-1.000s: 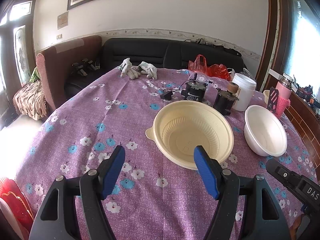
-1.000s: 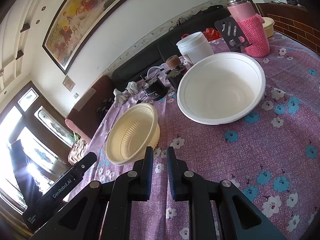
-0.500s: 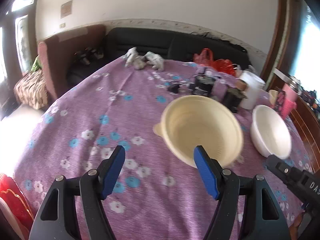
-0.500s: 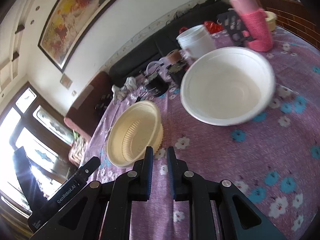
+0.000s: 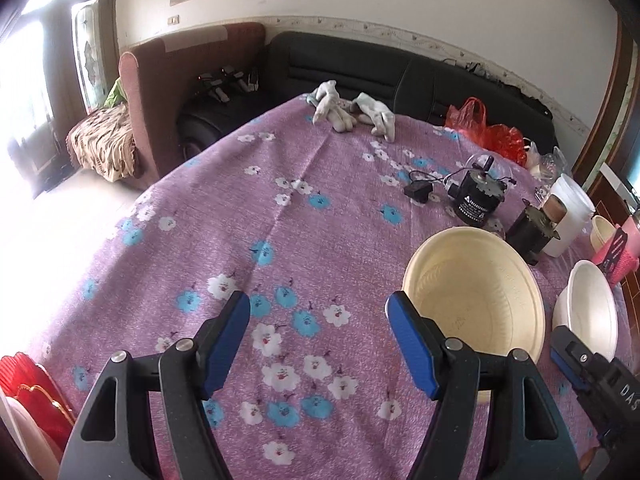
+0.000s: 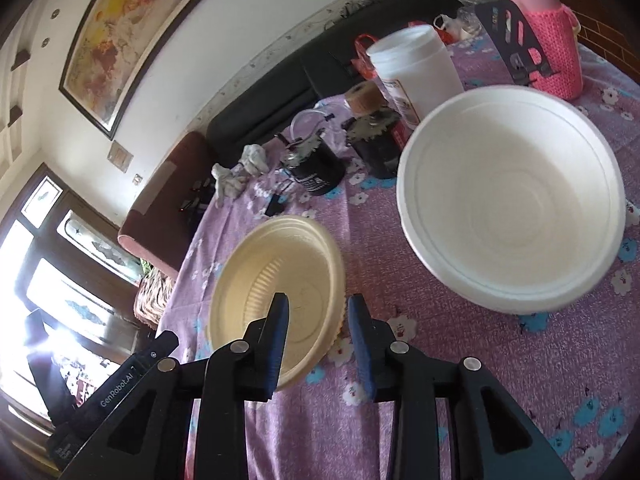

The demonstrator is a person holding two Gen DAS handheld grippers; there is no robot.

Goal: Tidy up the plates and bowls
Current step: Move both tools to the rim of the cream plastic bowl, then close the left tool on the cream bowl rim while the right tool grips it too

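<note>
The cream-yellow ribbed plastic bowl (image 6: 280,292) is seen upright on the counter's purple flowered cloth (image 5: 320,208), with the larger white plastic bowl (image 6: 512,204) just beside it. The right gripper (image 6: 316,320) is held with its fingers partly parted astride the cream bowl's near rim. The left gripper (image 5: 318,340) is held with fingers spread wide and holding nothing, the cream bowl just to its right.

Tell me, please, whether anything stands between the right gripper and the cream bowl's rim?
Nothing visible does. The right gripper is open with the near rim of the cream bowl lined up in its gap, over bare tablecloth. The white bowl sits apart, off to the right.
</note>
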